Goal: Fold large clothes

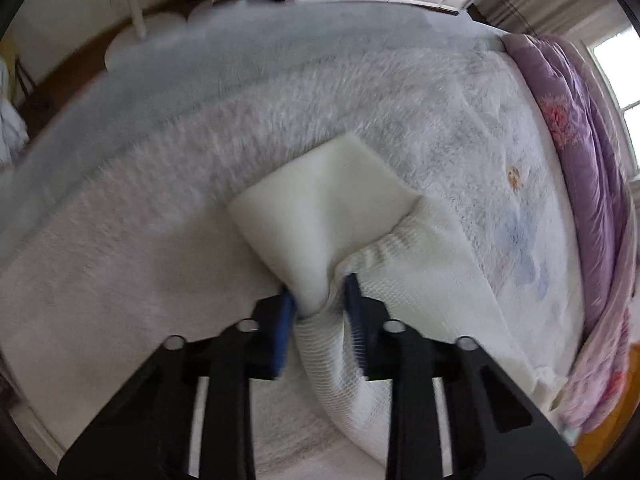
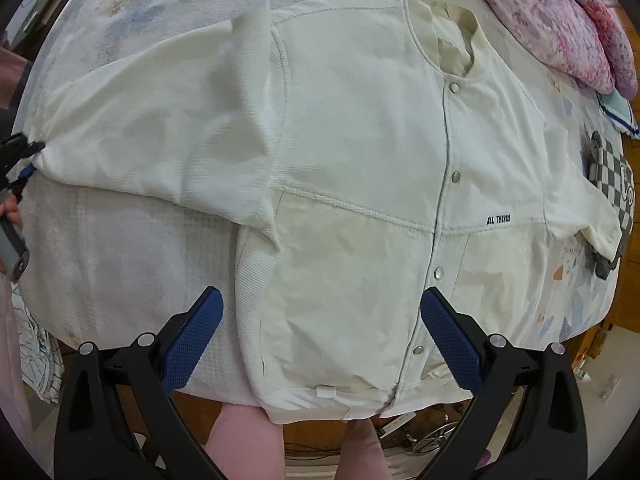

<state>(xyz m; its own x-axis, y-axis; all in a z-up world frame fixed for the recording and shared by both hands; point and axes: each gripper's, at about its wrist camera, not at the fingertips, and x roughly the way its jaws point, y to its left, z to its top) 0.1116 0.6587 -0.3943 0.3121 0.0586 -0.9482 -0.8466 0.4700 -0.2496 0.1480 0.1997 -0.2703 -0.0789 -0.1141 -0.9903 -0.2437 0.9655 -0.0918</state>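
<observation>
Jacket [image 2: 360,152], cream-white with a snap-button front, lies spread face-up on the bed [image 2: 120,248], collar toward the far side, hem at the near edge. Small black lettering "ALL THINGS" [image 2: 498,220] sits on the chest seam. One sleeve [image 2: 152,132] stretches out sideways to the frame's left edge.

Left gripper [image 1: 320,300]: jaws pinched on the ribbed cuff end of that sleeve, blue pads [image 1: 286,316] pressing the bunched fabric from both sides; the same gripper [image 2: 20,160] shows at the sleeve tip in the right wrist view.

Right gripper [image 2: 322,324]: released, jaws wide apart, hovering above the lower front of the jacket, one blue pad [image 2: 192,340] over the bed beside the jacket's side seam, the other over the button placket. Nothing between them.

Purple floral quilt [image 1: 580,128] is bunched along the far side of the bed. Checkered garment [image 2: 616,200] lies beside the other sleeve.
</observation>
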